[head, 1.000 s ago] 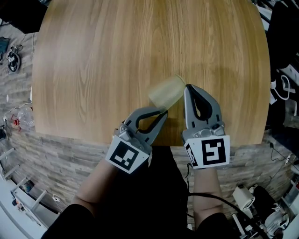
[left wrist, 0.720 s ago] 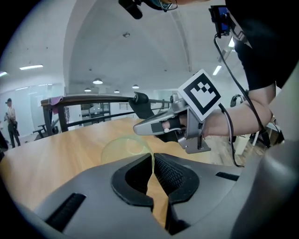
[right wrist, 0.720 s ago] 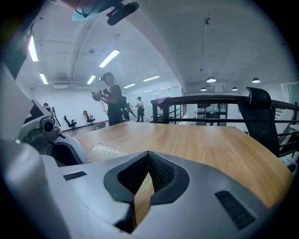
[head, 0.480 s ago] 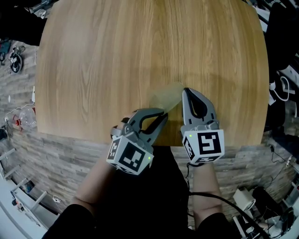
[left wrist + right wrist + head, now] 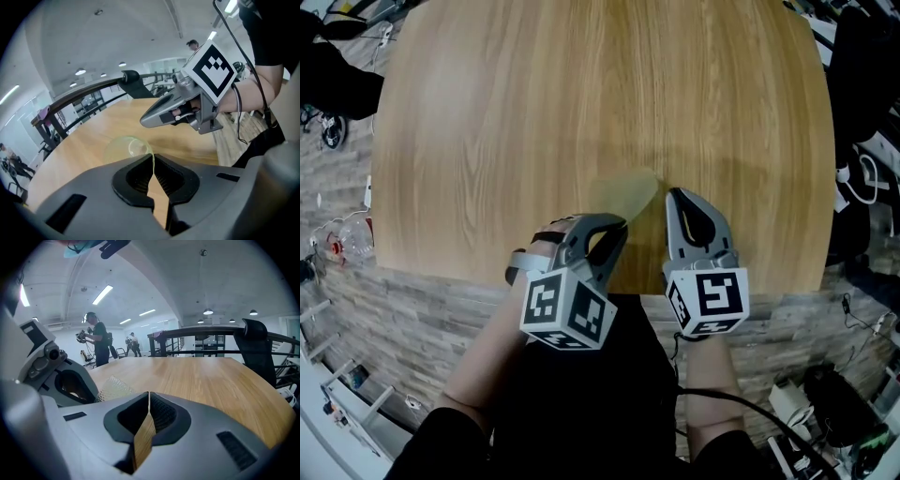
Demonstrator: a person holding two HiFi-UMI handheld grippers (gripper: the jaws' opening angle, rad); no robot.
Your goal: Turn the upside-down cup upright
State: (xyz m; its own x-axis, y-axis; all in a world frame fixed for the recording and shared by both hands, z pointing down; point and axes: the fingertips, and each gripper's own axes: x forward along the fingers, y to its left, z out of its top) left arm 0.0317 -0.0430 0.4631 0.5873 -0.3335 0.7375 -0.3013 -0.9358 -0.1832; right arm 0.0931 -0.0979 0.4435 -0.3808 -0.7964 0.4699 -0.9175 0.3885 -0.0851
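One translucent yellow-green cup (image 5: 623,192) sits tilted at the bench's (image 5: 487,112) near edge. Of two claws, the left claw (image 5: 618,225) pinches the cup's rim. The right claw (image 5: 676,195), just beside the cup, is closed and empty.

The head view looks steeply down from above the person onto the rounded light-wood tabletop (image 5: 581,112), with the left hand-held gripper (image 5: 617,225) at 7 o'clock and the right hand-held gripper (image 5: 674,195) at 4 o'clock. Each gripper view rides close behind its own grey jaws, low across the wood (left sees its partner at 1 o'clock, right at 9 o'clock). All three share the translucent yellow-green plastic cup (image 5: 623,192).
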